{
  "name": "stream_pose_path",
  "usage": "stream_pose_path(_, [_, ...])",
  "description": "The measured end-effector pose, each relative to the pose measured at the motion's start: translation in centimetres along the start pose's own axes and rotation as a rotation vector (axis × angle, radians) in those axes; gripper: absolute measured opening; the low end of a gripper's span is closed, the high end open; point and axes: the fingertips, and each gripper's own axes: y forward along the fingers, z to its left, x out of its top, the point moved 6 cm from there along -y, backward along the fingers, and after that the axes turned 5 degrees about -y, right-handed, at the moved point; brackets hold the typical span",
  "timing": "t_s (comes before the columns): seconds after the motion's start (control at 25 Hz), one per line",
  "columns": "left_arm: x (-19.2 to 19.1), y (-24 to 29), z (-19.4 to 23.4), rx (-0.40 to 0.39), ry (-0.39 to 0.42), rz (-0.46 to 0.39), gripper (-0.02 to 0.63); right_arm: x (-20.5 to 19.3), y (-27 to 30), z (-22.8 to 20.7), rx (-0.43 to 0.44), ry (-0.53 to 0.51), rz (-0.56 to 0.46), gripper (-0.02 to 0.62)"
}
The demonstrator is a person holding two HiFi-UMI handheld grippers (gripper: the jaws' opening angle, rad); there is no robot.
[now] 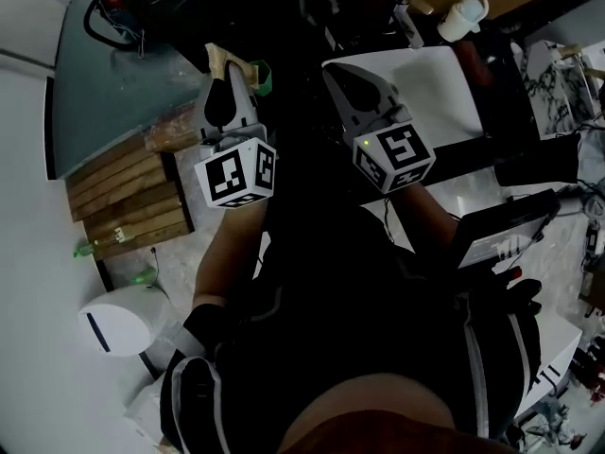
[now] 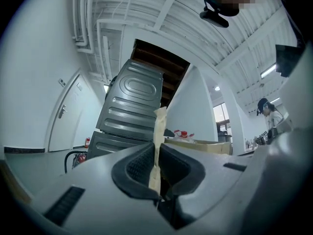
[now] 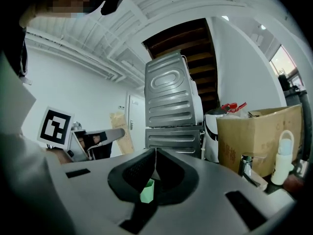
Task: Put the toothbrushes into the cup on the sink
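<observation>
The left gripper [image 2: 157, 151] is clamped on a beige toothbrush [image 2: 159, 124] that points to twelve o'clock. The right gripper [image 3: 154, 156] is pinched narrow on a green toothbrush [image 3: 147, 191]. The white cup [image 1: 463, 12] sits at one o'clock, beyond the sink [image 1: 430, 88].

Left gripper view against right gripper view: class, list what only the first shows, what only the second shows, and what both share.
Only the left gripper view: the left gripper shut on a beige strip, and a person in a cap at far right.
Only the right gripper view: the right gripper shut on a green piece, plus a tap, a white bottle and a cardboard box.
Both: the stacked grey machines and a white door.
</observation>
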Motion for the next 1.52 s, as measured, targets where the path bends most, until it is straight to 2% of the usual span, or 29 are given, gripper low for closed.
stream_pose_path(0.36, [-4.8, 2.6, -0.2, 0.137, 0.054, 0.006, 0.031, -2.3, 0.3, -2.8, 0.084, 0.015, 0.033, 0.028])
stream_pose_path(0.52, [-6.7, 3.2, -0.1, 0.173, 0.095, 0.029, 0.031, -3.6, 0.1, -3.5, 0.103, 0.03, 0.051, 0.028])
stream_pose_path(0.68, [-8.8, 3.6, 0.0, 0.201, 0.097, 0.059, 0.031, -4.5, 0.1, -3.7, 0.126, 0.036, 0.06, 0.028])
stream_pose_path(1.16, [-12.5, 4.0, -0.1, 0.221, 0.151, 0.128, 0.032, -6.1, 1.1, -3.5, 0.164, 0.045, 0.078, 0.028])
stream_pose_path(1.52, [-13.9, 3.6, 0.2, 0.251, 0.14, 0.154, 0.032, -6.6, 1.2, -3.3, 0.178, 0.046, 0.085, 0.028])
